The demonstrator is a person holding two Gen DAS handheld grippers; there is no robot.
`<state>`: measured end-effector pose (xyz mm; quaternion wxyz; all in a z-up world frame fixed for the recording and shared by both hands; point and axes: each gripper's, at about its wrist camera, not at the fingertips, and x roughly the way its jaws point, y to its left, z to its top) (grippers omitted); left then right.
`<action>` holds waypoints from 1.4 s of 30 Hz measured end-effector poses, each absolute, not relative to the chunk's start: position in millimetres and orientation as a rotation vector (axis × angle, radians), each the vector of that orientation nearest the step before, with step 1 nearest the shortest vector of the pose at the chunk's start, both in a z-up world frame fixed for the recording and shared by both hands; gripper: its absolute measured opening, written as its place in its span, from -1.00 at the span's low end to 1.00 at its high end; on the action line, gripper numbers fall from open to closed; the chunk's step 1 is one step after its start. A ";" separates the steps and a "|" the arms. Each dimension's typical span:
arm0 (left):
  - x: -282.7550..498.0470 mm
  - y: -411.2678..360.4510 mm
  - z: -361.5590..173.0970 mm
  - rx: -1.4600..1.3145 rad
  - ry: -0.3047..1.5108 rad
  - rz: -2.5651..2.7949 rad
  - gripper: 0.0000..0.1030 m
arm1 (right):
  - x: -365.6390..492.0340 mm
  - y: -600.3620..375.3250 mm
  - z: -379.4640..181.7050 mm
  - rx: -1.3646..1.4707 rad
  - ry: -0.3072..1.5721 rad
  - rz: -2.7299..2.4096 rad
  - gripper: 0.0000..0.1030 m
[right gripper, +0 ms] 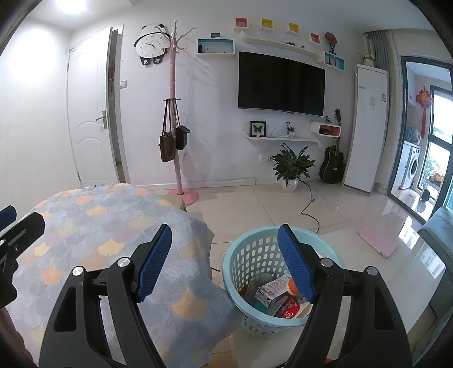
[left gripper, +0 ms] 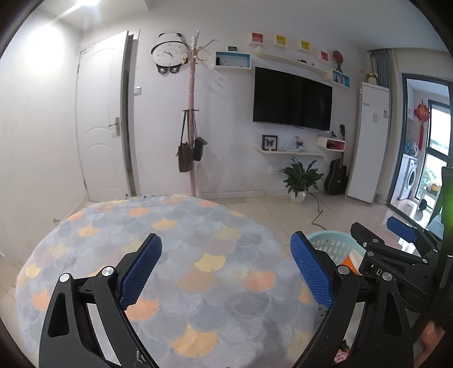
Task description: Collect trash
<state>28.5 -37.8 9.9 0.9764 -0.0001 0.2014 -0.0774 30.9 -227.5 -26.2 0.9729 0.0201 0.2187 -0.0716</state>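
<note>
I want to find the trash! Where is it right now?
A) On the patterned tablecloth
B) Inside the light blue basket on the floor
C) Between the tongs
B: the basket holds boxes and wrappers; both tongs are empty and the tablecloth is bare.

Both views are evenly bright and mostly sharp. A ceiling light (right gripper: 70, 4) blows out at top left, casting a soft glare patch on the left wall (right gripper: 34, 62). Daylight from the glass door (right gripper: 436, 136) gleams on the floor (right gripper: 368, 215). Fisheye bending curves the edges, with dark vignetted corners.
</note>
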 end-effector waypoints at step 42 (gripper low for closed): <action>30.5 -38.1 3.6 0.009 0.427 -0.144 0.76 | 28.8 -228.2 -27.8 0.043 0.444 -0.155 0.42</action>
